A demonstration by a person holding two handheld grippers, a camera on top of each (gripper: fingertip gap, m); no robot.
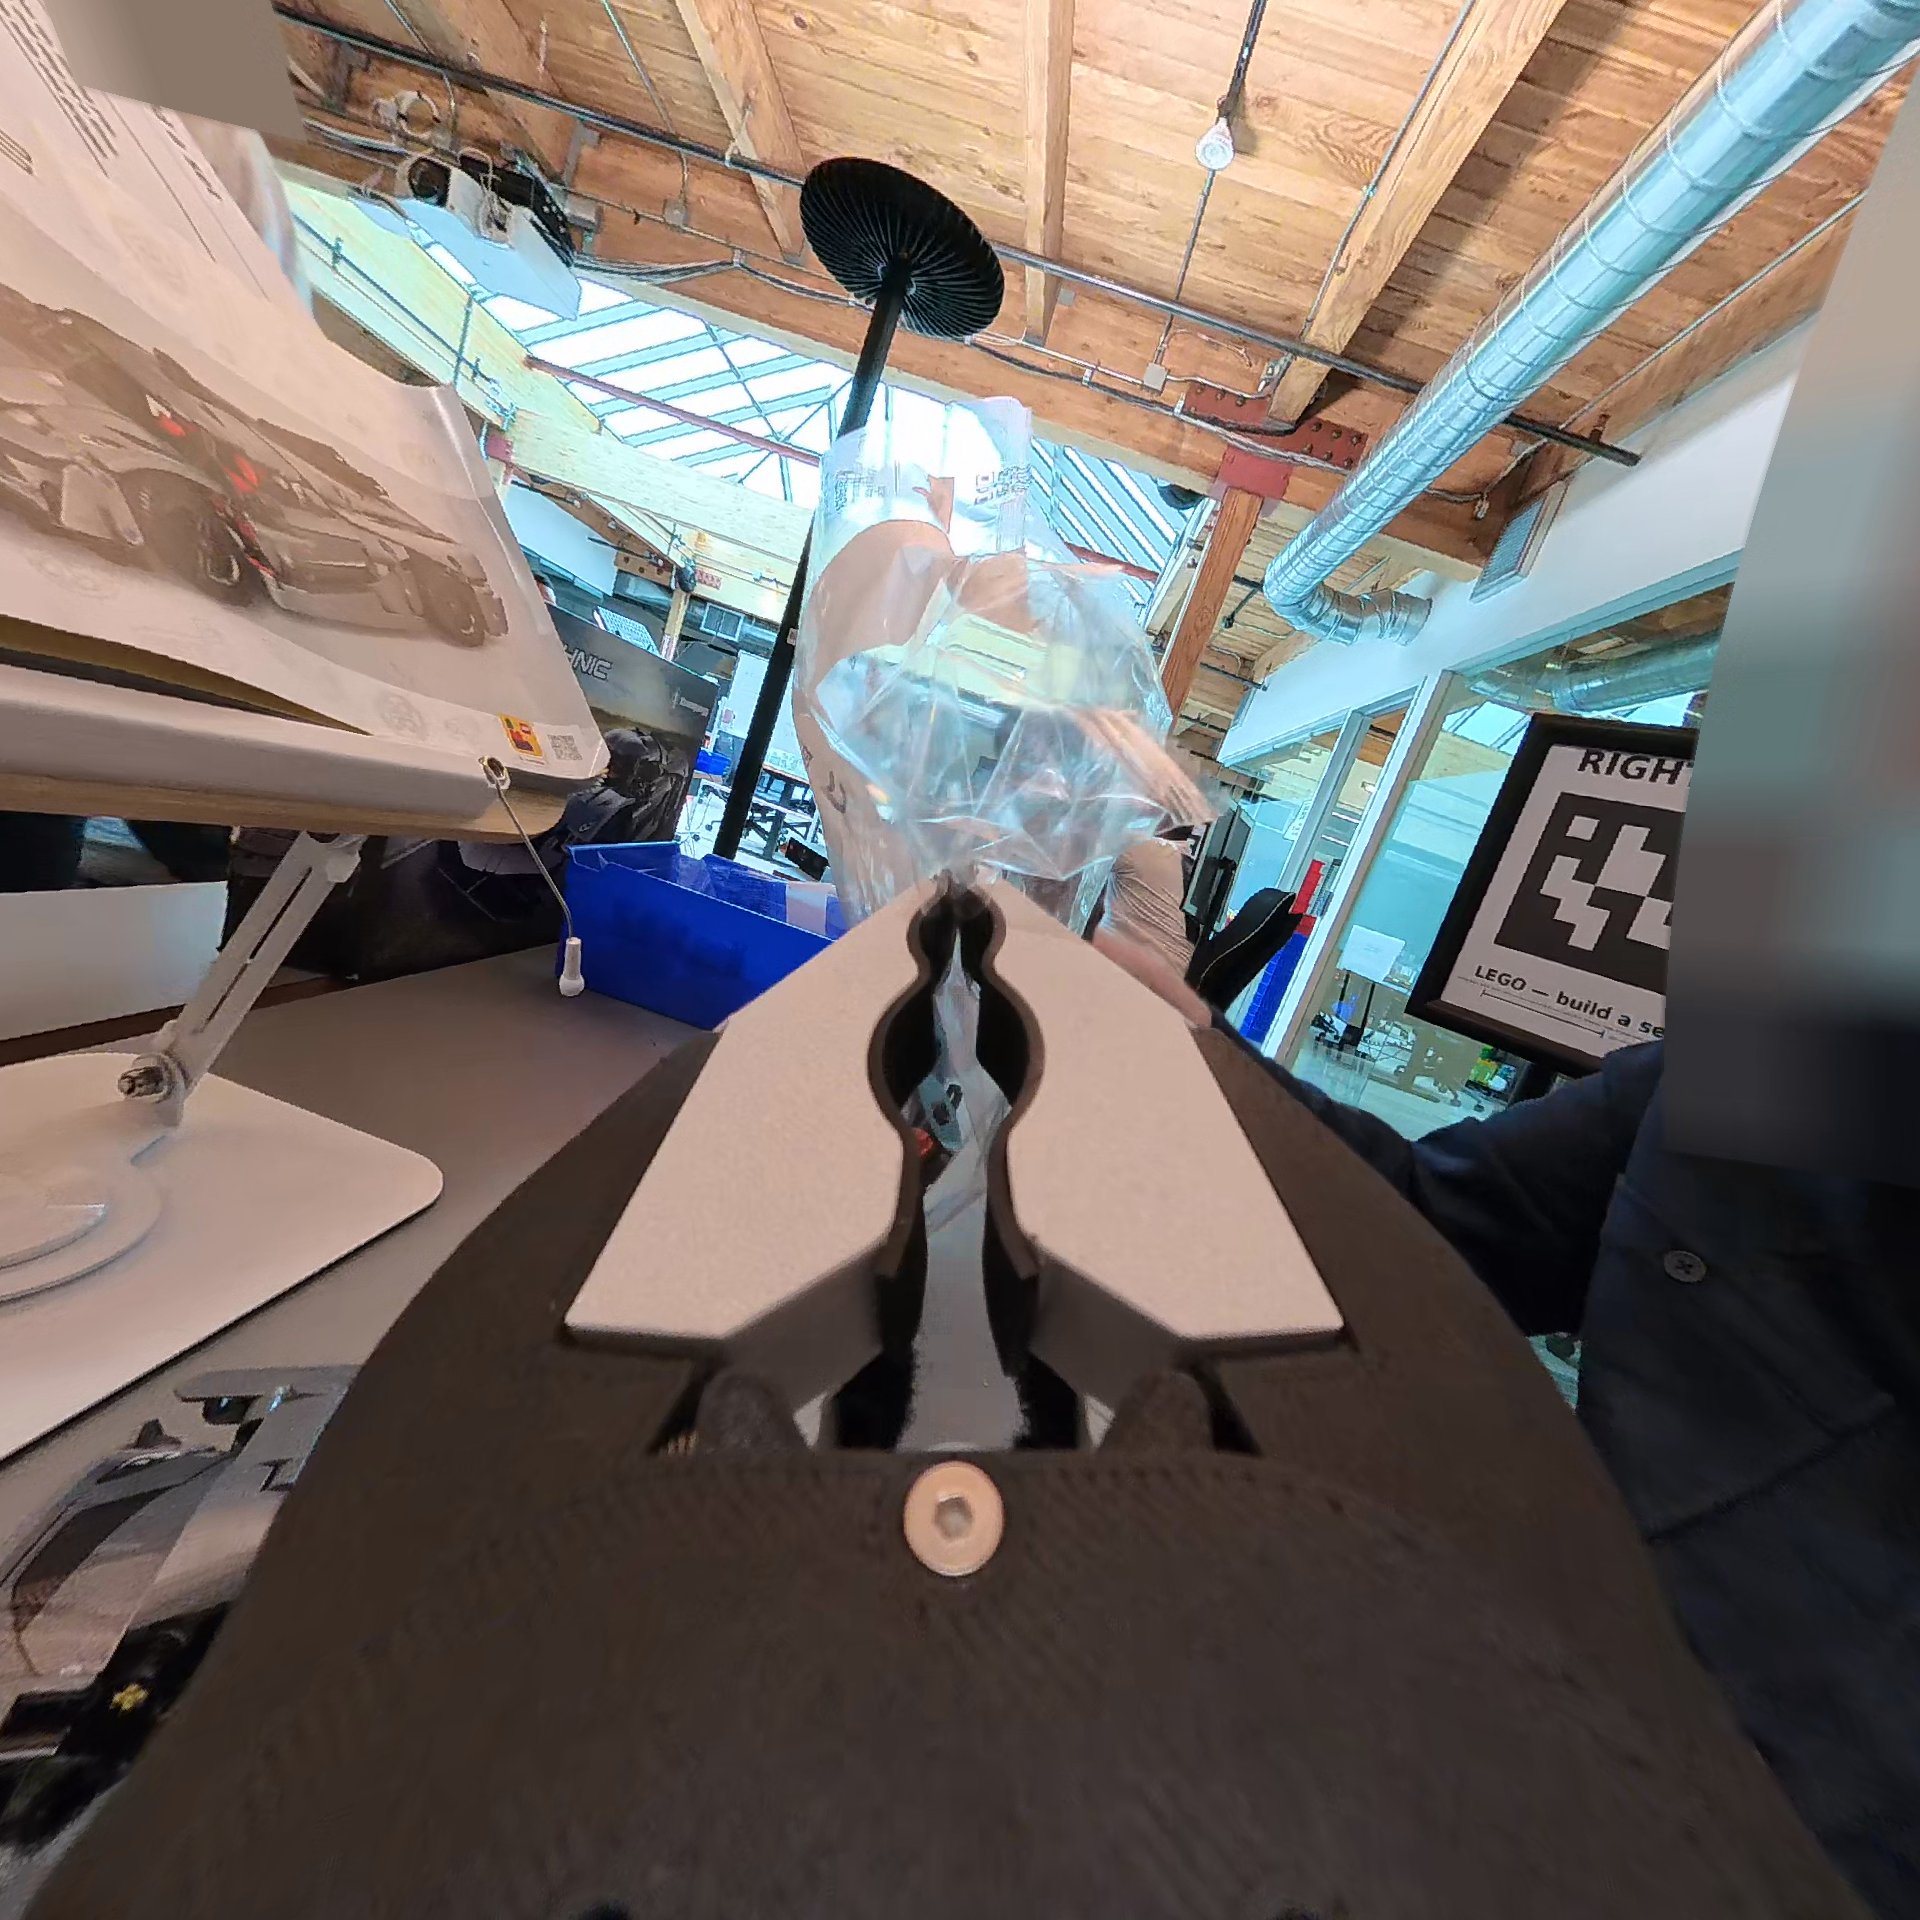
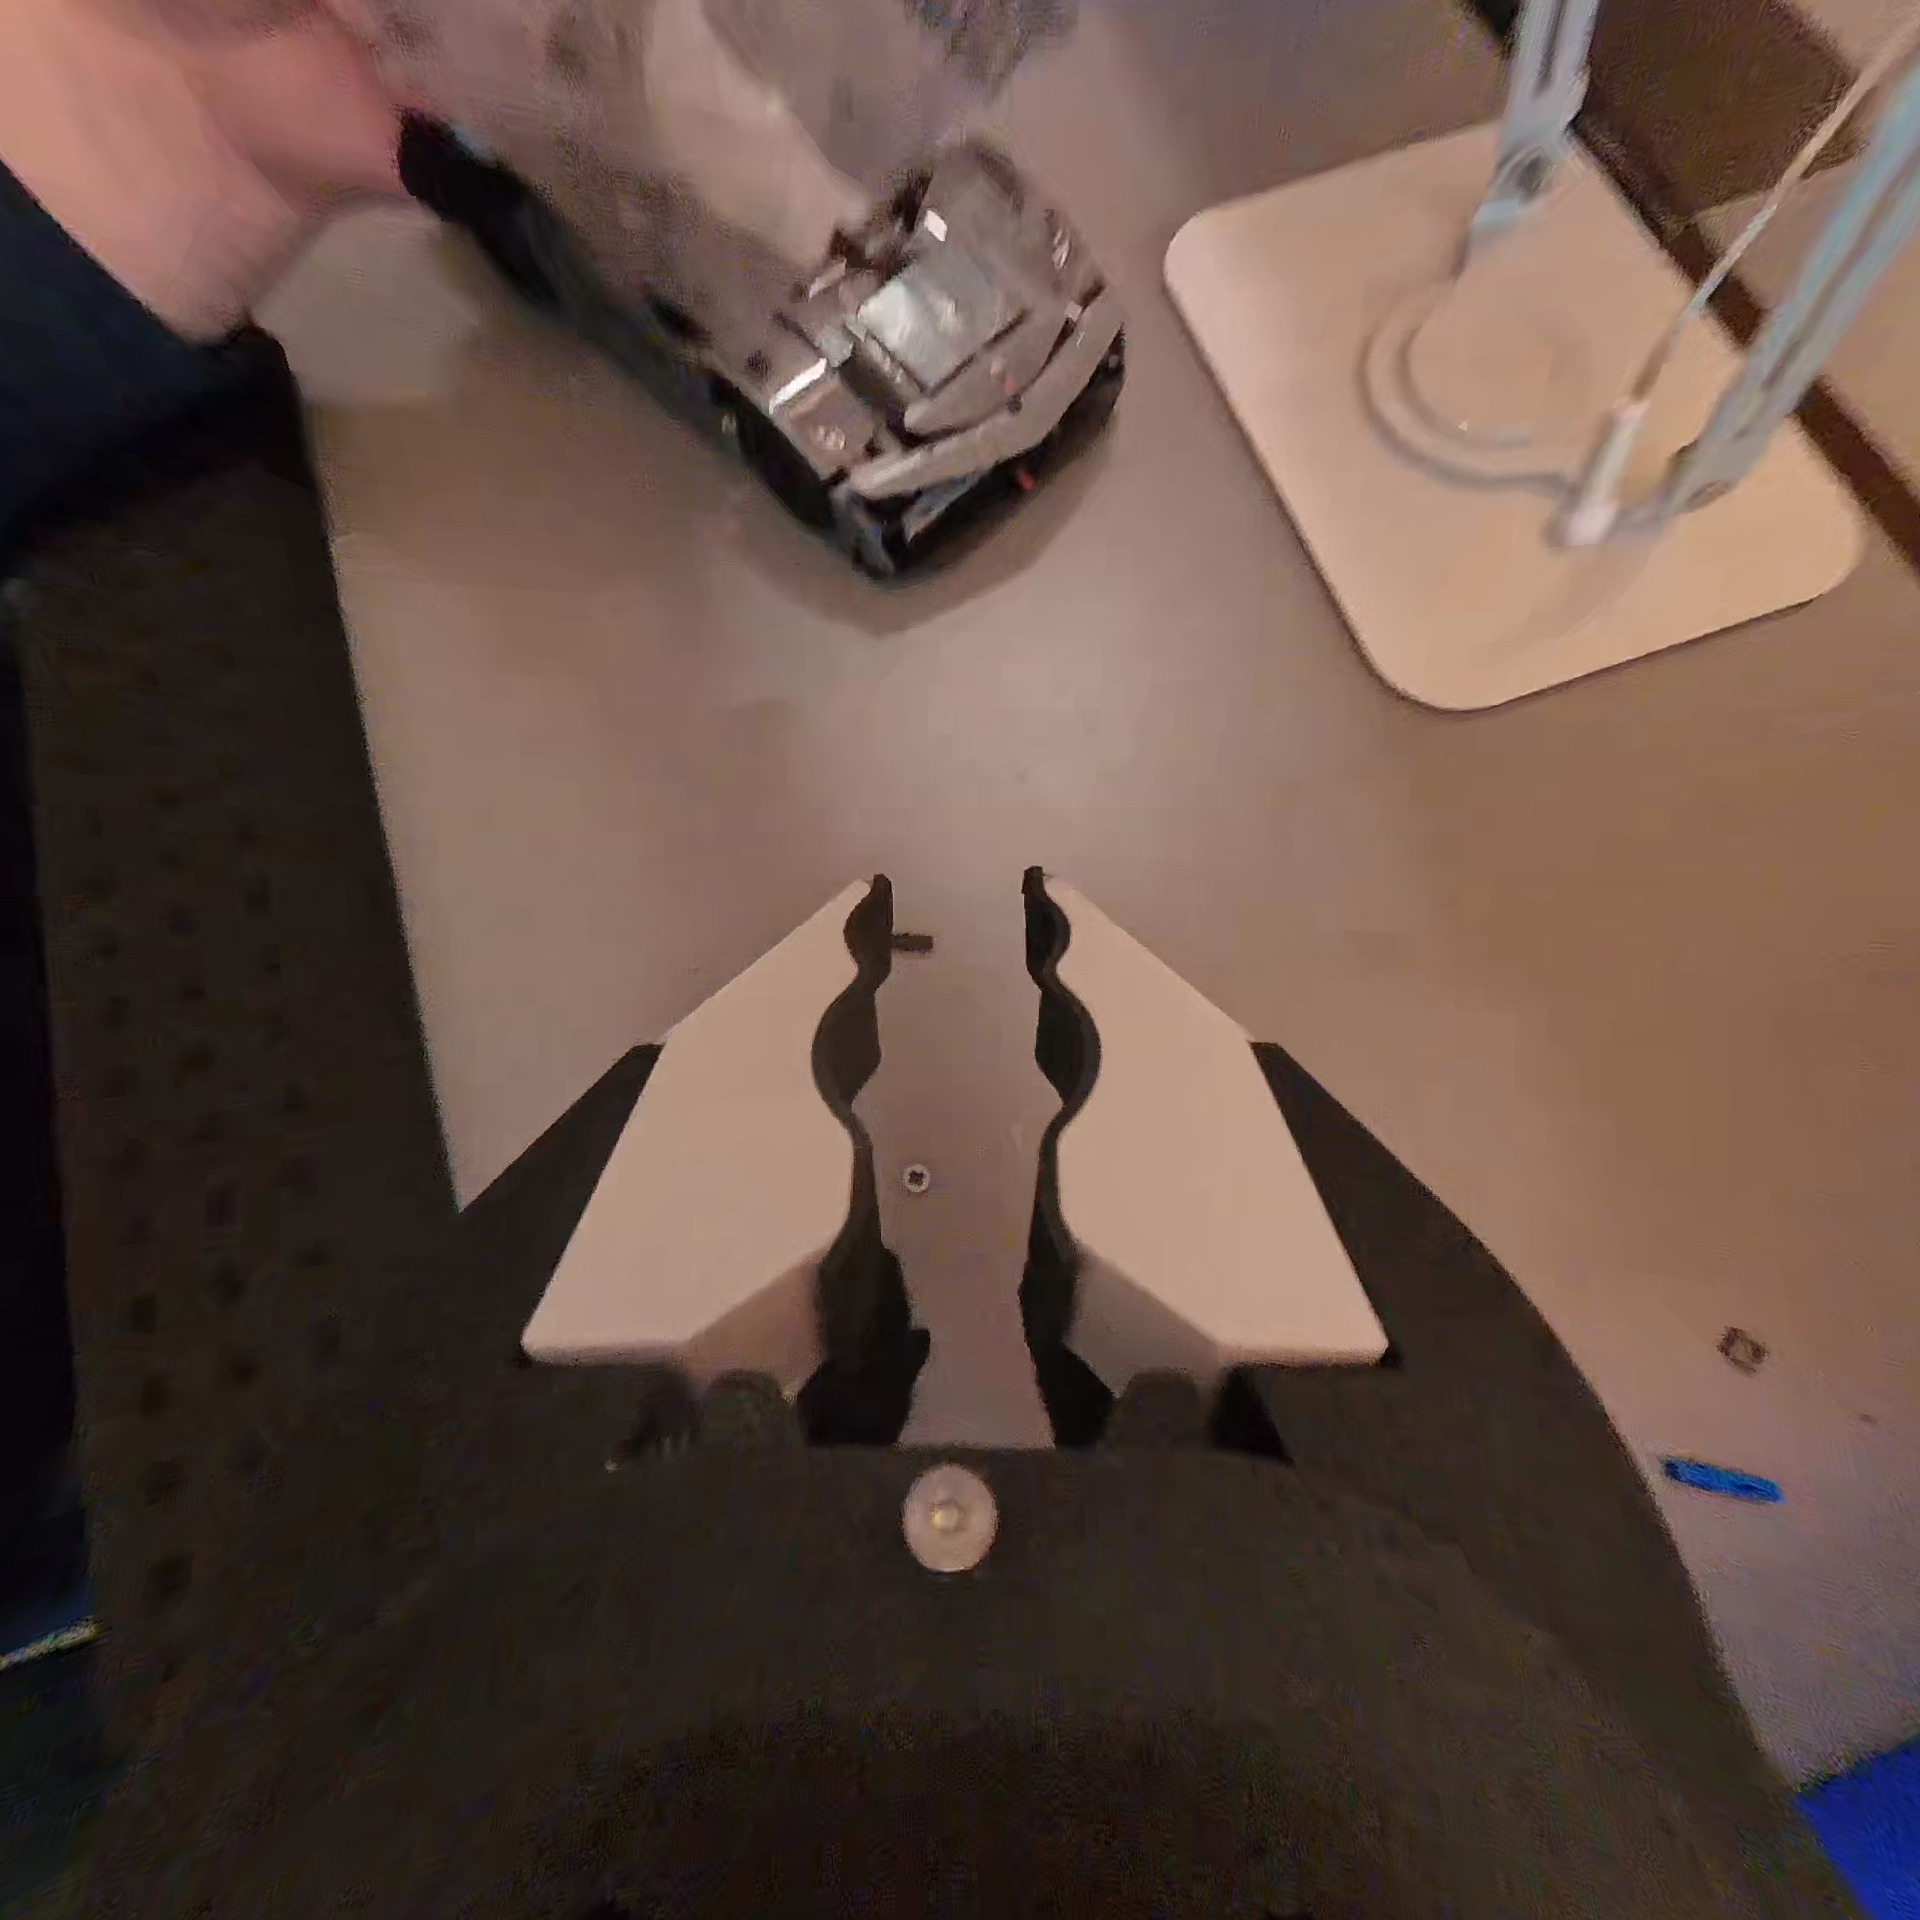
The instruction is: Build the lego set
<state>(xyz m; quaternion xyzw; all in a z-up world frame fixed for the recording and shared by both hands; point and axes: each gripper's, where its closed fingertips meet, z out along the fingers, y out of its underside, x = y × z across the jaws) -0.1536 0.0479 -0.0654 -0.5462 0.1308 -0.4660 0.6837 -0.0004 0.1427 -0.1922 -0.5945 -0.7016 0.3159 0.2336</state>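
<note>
My left gripper (image 1: 954, 902) is shut on a clear plastic bag (image 1: 977, 665) and holds it up in the air, tilted toward the ceiling; small parts show between the jaws lower down. A partly built grey and black lego car (image 2: 914, 353) sits on the grey table, also at the lower left of the left wrist view (image 1: 145, 1496). My right gripper (image 2: 951, 883) is open and empty, above the table in front of the car. A tiny black pin (image 2: 914, 942) lies by its left fingertip. The blurred bag (image 2: 790, 94) hangs over the car.
An open instruction booklet (image 1: 239, 520) rests on a white stand (image 1: 208, 1195), whose base shows in the right wrist view (image 2: 1507, 468). A blue bin (image 1: 686, 925) stands behind. A framed marker sign (image 1: 1558, 894) is at the right. A person's hand (image 2: 156, 156) and dark sleeve (image 1: 1714, 1299) are close.
</note>
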